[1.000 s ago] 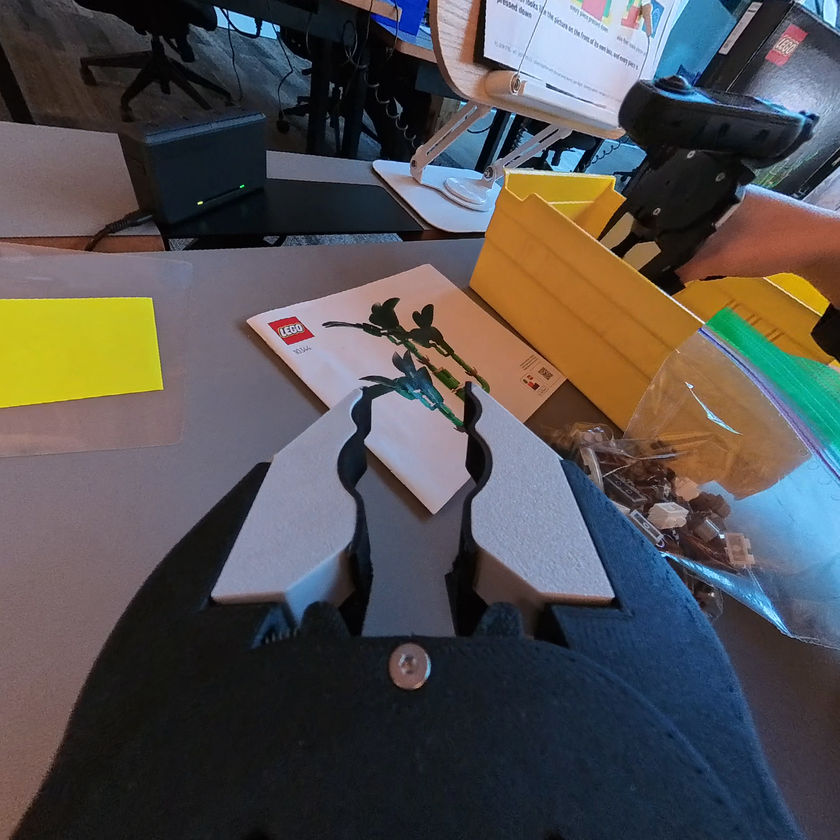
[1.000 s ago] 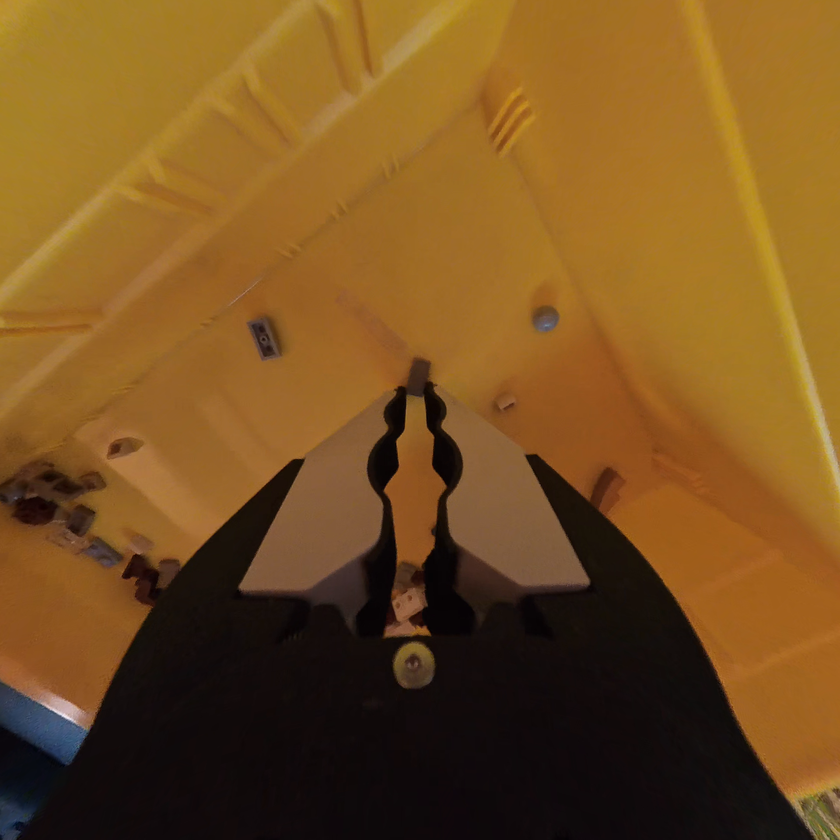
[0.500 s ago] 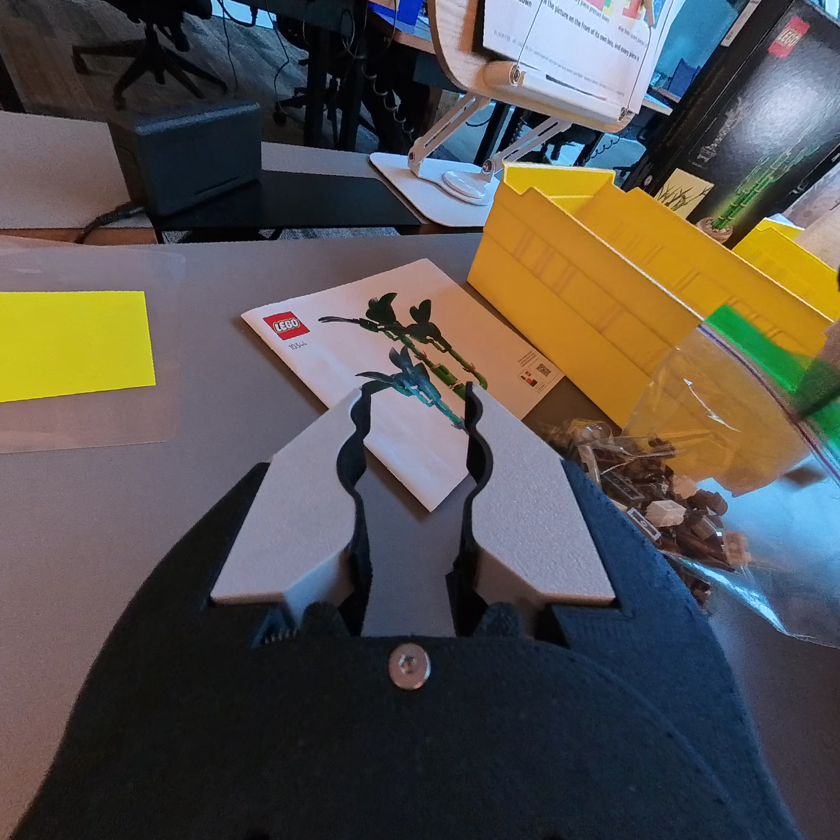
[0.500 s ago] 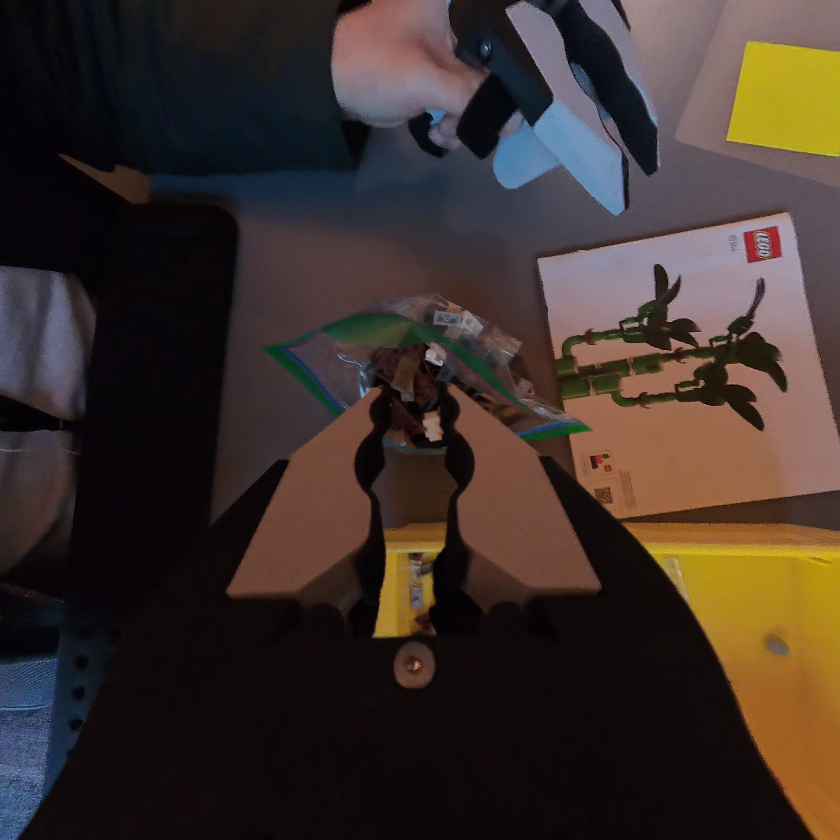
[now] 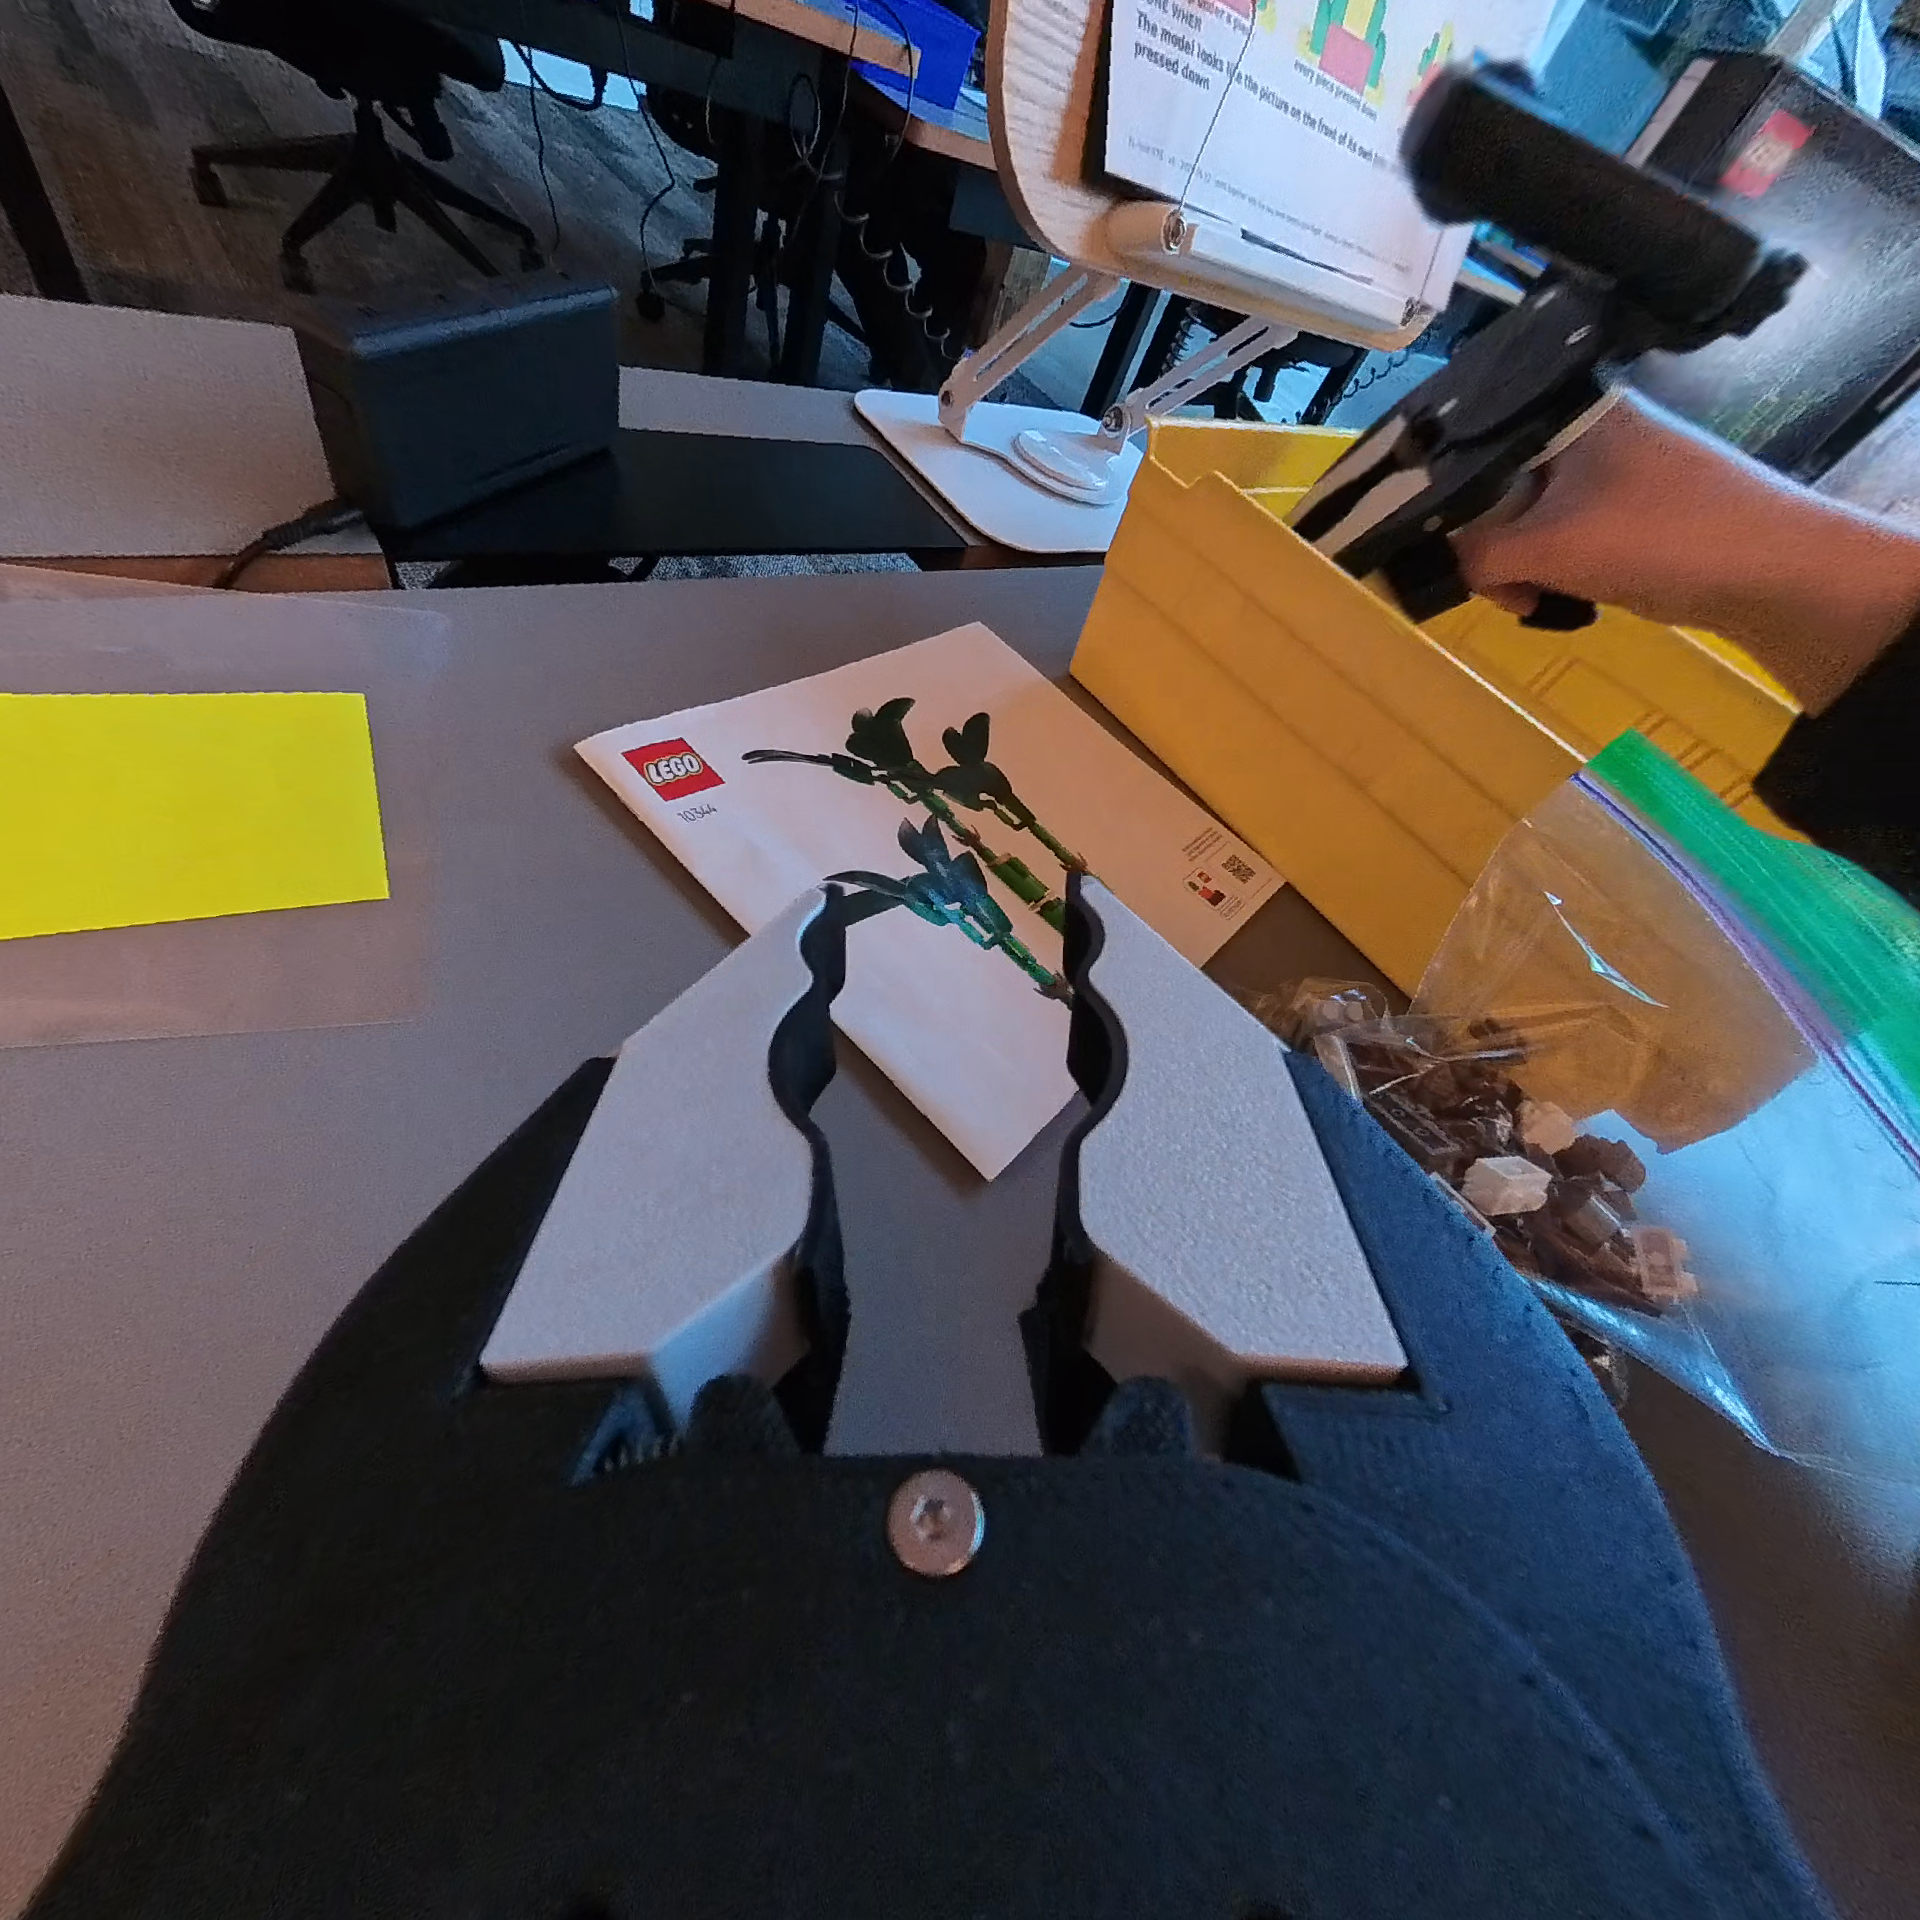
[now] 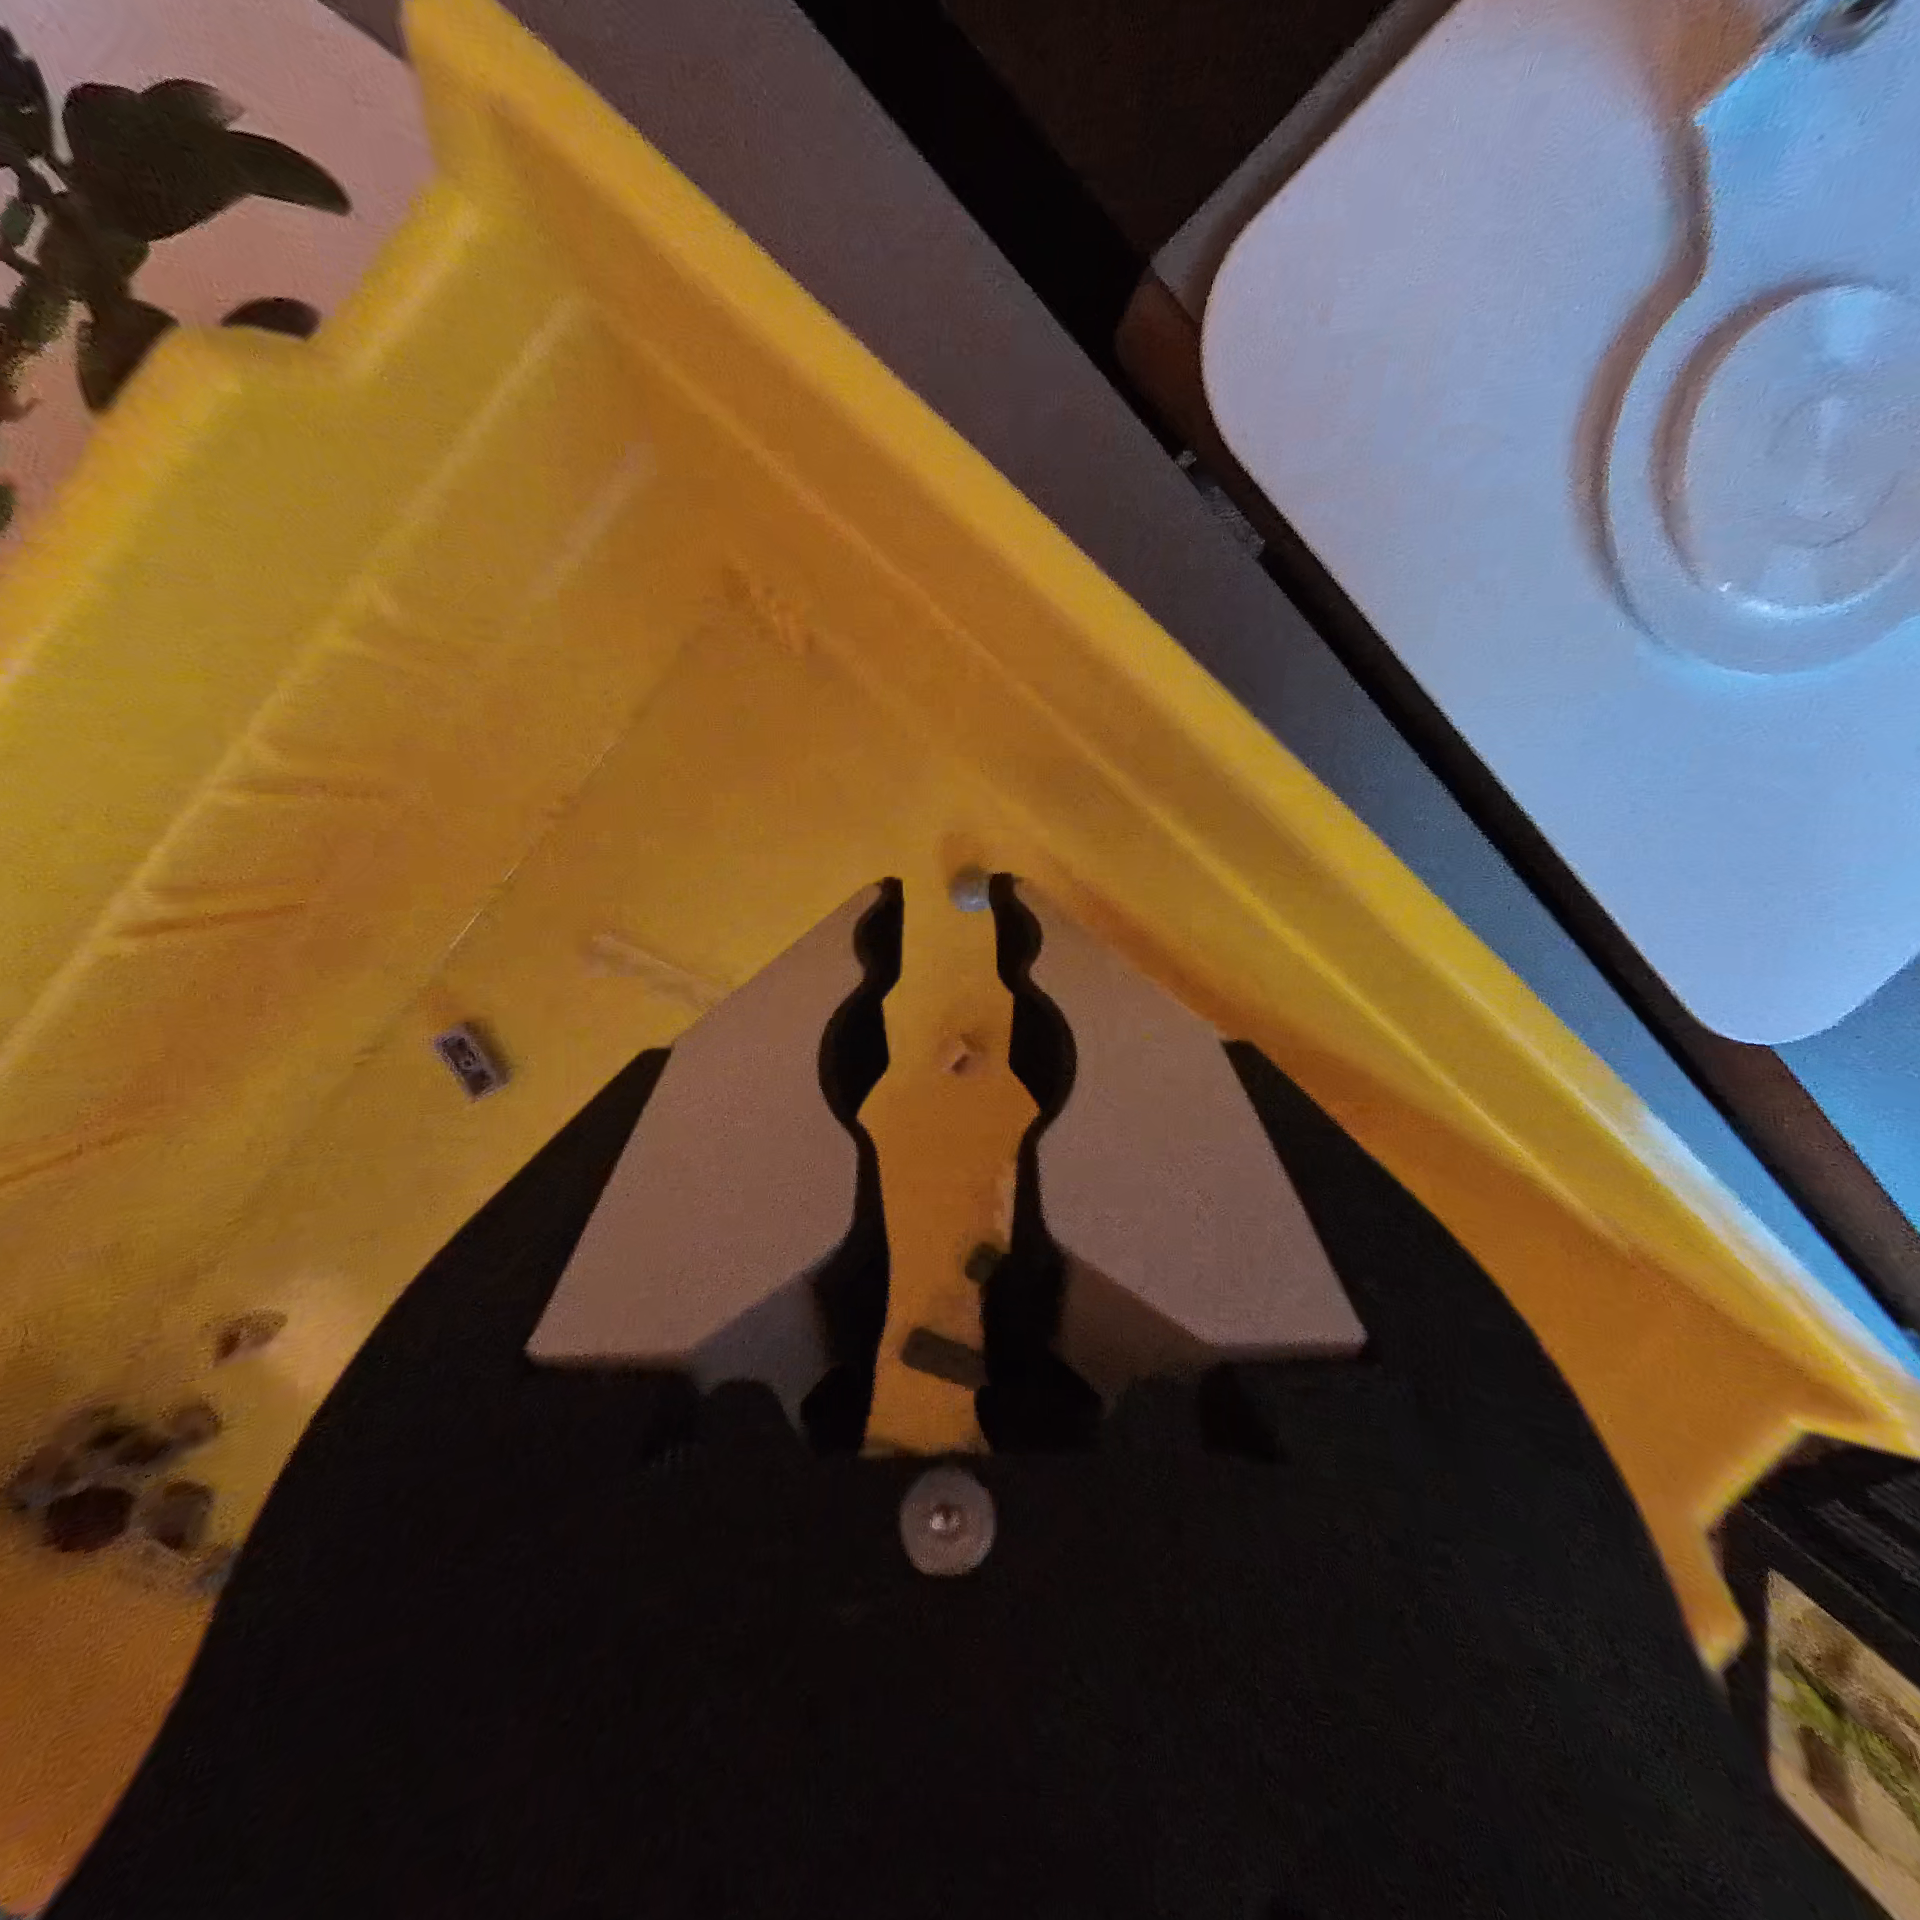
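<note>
On a grey table (image 5: 260, 1195) we note a yellow bin (image 5: 1299, 707) beside a white instruction booklet (image 5: 935, 862). The right gripper (image 6: 943, 885) points into the bin, jaws narrowly parted, empty, a small round grey piece (image 6: 969, 889) at its tips. The left gripper (image 5: 945, 914) hovers over the booklet, jaws apart, empty, near a clear bag of brown bricks (image 5: 1538, 1174).

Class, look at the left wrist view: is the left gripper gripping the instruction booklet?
No. The left gripper is open and empty above the instruction booklet lying flat on the table.

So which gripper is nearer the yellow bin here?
Right. The right gripper is over the yellow bin, pointing inside; the left gripper hovers over the booklet beside it.
</note>
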